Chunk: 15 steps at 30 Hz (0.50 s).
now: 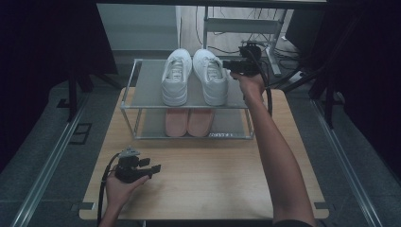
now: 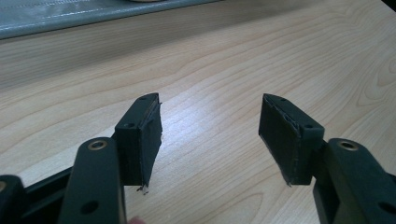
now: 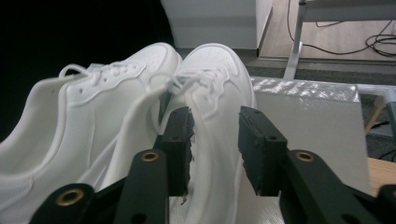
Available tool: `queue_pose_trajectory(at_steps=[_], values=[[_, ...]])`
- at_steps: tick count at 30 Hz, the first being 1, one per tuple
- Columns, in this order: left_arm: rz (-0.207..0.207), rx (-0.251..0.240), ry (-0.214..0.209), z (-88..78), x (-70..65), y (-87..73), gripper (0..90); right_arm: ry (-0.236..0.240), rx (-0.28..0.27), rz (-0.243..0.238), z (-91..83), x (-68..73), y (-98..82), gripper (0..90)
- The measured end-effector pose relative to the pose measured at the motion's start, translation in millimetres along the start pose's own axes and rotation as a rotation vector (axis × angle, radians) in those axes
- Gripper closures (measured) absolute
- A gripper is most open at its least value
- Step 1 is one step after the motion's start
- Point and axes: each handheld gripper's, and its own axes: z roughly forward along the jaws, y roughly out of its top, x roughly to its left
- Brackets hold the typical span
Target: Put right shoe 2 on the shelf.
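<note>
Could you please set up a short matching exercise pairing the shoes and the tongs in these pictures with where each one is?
Things:
1. white shoes
2. pink shoes
3. left tongs
4. right tongs

Places:
A. lower shelf of the rack
B. low over the wooden table, open, nothing between them
C. upper shelf
D. beside the right-hand white shoe

Pairs: 1-C, 2-A, 3-B, 4-D

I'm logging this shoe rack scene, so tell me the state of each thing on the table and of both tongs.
Right white sneaker: upright on the rack's top shelf, its side wall between the jaws of the right tongs.
Left white sneaker: upright beside it, untouched.
Pink shoes: paired on the lower shelf.
Shoe rack: standing on the table.
Right tongs: partly open; whether the pads press the sneaker is unclear.
Left tongs: open, empty, over the table.
</note>
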Motion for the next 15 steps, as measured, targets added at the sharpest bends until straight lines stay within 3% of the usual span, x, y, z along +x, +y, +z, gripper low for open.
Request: queue_pose_trajectory(at_steps=[8, 15], values=[[-0.001, -0.001, 0.003, 1.4, -1.0, -0.5, 39.4, 0.054, 0.023, -0.052, -28.7, -18.2, -21.7, 81.5], [0.003, 0.006, 0.004, 2.9, -2.5, -0.6, 39.3, 0.080, 0.089, -0.095, -29.3, -28.7, -43.3, 88.4]])
